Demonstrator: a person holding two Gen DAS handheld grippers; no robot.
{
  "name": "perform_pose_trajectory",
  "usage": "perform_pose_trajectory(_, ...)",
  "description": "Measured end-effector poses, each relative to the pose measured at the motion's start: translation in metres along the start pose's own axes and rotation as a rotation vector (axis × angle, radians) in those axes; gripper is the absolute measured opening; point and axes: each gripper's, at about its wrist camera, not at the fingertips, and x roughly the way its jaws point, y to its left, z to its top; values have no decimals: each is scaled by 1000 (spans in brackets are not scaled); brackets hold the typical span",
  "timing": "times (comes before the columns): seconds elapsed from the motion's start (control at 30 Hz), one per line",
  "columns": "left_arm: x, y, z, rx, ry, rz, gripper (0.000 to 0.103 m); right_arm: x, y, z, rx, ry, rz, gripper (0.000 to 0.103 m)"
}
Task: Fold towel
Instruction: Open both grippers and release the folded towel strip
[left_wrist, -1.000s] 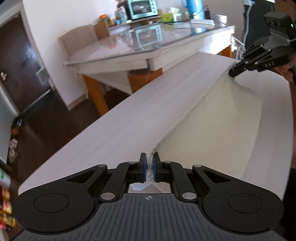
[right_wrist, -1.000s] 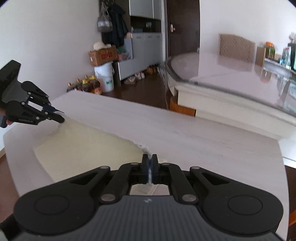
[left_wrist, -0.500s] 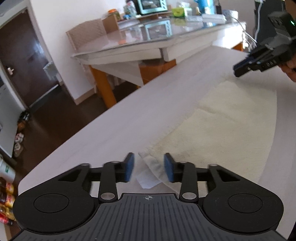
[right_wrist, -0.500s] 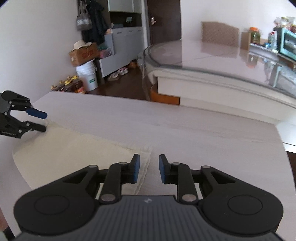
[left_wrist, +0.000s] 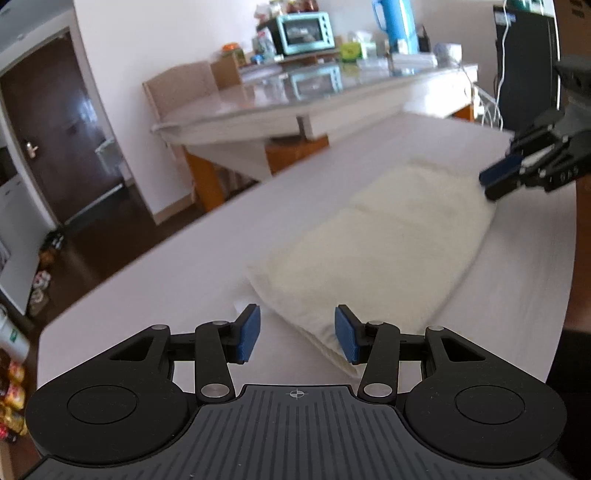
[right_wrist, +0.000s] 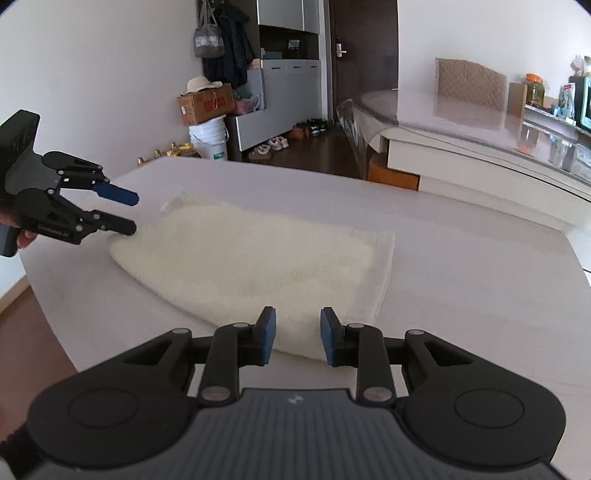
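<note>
A cream towel (right_wrist: 258, 258) lies folded and flat on a pale table (right_wrist: 461, 280), its long axis running between the two grippers and nearer the table's near edge than its far one. The left gripper (left_wrist: 297, 334) has its blue-padded jaws spread wide and empty, hovering just off one short end of the towel; in the right wrist view the same gripper (right_wrist: 127, 214) appears at the table's left end, jaws parted, with a hand (right_wrist: 22, 236) behind it. The right gripper (right_wrist: 298, 334) is likewise wide open and holds nothing, poised over the opposite short end; from the left wrist view it (left_wrist: 498, 182) sits at the towel's far corner. Nothing rests on the towel or blocks either gripper. Beyond the table's far edge stands a glass-topped table (left_wrist: 314, 96) carrying a teal toaster oven (left_wrist: 304, 31) and a blue jug (left_wrist: 393, 22), with a padded chair (left_wrist: 177, 92) beside it. A cardboard box (right_wrist: 205, 103) sits on a white bucket (right_wrist: 208, 142) by the wall.
</note>
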Motion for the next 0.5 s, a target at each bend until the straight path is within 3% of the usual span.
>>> perform_pose_trajectory(0.3, -14, -38, -5, 17, -15, -54, 48, -9, -1, 1, -45, -15, -106, 35)
perform_pose_trajectory(0.5, -13, -68, 1, 32, -34, -114, 48, -30, 18, -5, -98, -50, -102, 41)
